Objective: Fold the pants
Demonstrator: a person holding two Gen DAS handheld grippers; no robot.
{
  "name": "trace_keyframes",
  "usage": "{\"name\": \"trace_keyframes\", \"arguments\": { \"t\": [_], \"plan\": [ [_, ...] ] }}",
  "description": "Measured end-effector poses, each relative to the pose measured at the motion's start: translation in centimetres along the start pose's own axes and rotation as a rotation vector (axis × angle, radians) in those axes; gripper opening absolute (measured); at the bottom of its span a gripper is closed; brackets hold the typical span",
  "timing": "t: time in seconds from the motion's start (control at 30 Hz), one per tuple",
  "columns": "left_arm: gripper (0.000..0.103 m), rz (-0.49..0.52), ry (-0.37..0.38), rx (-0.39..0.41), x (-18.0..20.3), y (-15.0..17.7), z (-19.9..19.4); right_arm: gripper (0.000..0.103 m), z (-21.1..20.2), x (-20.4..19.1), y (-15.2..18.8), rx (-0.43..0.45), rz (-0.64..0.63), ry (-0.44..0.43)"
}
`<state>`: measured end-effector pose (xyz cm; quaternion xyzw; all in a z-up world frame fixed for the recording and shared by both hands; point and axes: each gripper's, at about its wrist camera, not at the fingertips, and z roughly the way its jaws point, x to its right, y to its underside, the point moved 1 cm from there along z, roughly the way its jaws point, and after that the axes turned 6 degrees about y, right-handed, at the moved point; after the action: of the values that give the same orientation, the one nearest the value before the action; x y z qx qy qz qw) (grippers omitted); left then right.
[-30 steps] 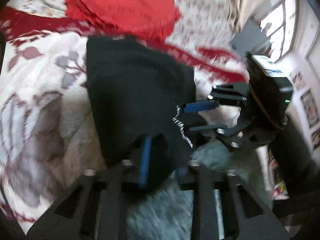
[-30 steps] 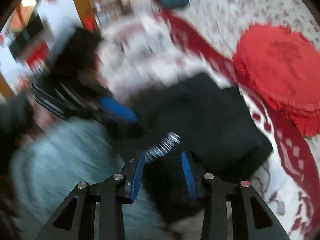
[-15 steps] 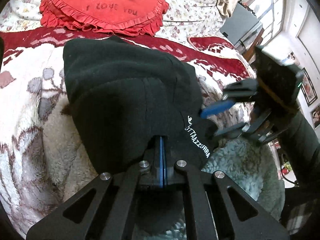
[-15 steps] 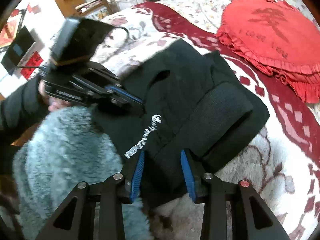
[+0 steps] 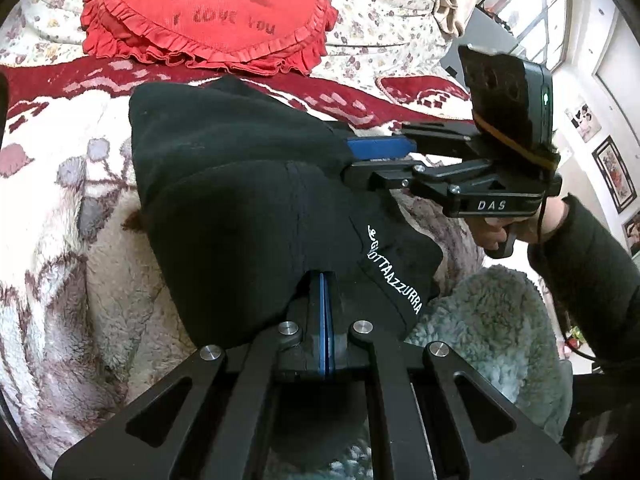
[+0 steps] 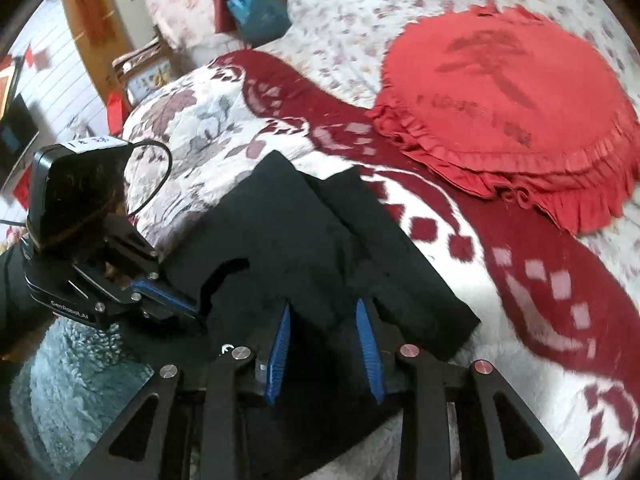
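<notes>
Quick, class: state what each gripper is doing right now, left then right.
Left gripper: closed, pinching the black pants.
Right gripper: jaws apart around a thick fold of the pants; a firm grip cannot be told.

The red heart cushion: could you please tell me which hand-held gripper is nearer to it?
Right. The right hand-held gripper sits at the pants' side edge, closer to the red heart cushion; the left hand-held gripper clamps their near edge.

Pants (image 5: 240, 200) on blanket (image 5: 60, 280), apparently before cushion (image 5: 200, 12).
</notes>
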<state>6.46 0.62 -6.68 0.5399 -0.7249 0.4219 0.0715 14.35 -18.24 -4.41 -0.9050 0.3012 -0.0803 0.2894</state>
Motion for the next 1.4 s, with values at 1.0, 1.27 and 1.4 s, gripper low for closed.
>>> {"name": "trace_keyframes", "arguments": {
  "t": [1.0,1.27,1.4],
  "plan": [
    [0.002,-0.326,-0.099,0.169,-8.5,-6.8,-2.6,0.032,0.0,0.9,1.7,0.078,0.044,-0.001],
    [0.004,-0.101,0.072,0.081,-0.8,-1.9,-6.6,0.032,-3.8,-1.6,1.0,0.113,-0.041,0.015],
    [0.004,0.008,0.039,-0.076,1.2,1.0,-4.1,0.032,-5.3,-3.3,2.3,0.082,-0.1,-0.084]
  ]
}}
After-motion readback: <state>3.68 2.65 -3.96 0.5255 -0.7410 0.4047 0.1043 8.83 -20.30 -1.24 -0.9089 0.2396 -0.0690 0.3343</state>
